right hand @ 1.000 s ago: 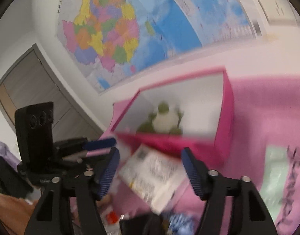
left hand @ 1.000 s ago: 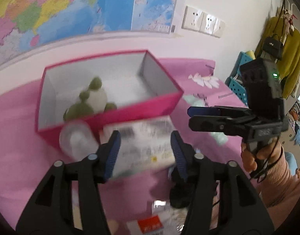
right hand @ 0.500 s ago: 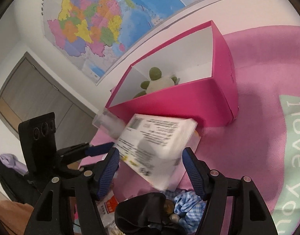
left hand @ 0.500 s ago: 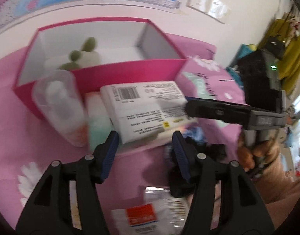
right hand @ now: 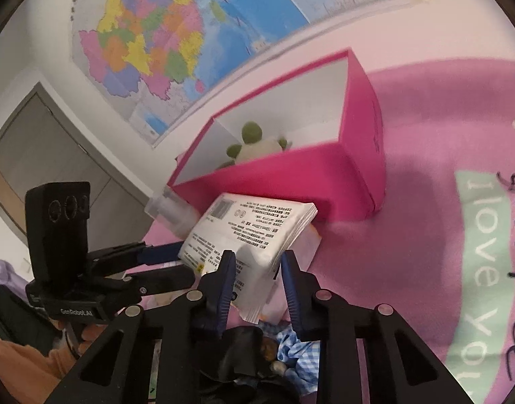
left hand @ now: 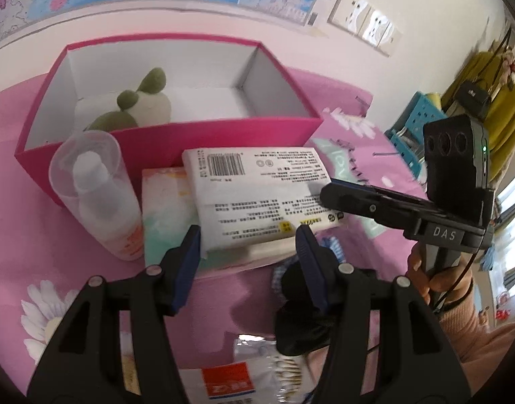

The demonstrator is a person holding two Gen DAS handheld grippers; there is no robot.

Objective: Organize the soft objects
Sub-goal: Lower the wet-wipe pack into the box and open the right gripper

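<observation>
While the right gripper (right hand: 255,277) has its jaws narrowed around the near corner of the white tissue pack (left hand: 261,195), the left gripper (left hand: 247,262) sits wide open w/ the pack's near edge just between its tips, not touching as far as I can tell. Whether the right pads are actually pressing the wrap or just beside it, can't tell for sure; looks like contact.

Pack lies tilted on top of a second pastel pack (left hand: 166,208), right in front of the pink box (left hand: 176,138), next to a clear bottle (left hand: 99,195). Plush turtle (left hand: 139,104) is already inside the box, left half.

Judging from this, the step is getting the pack into the box. To do it well: grip deeper than the corner, since the soft wrap prob. sags and slips; lift clear of the front wall; keep the bottle from tipping; drop it in the free right half, away from the turtle.
</observation>
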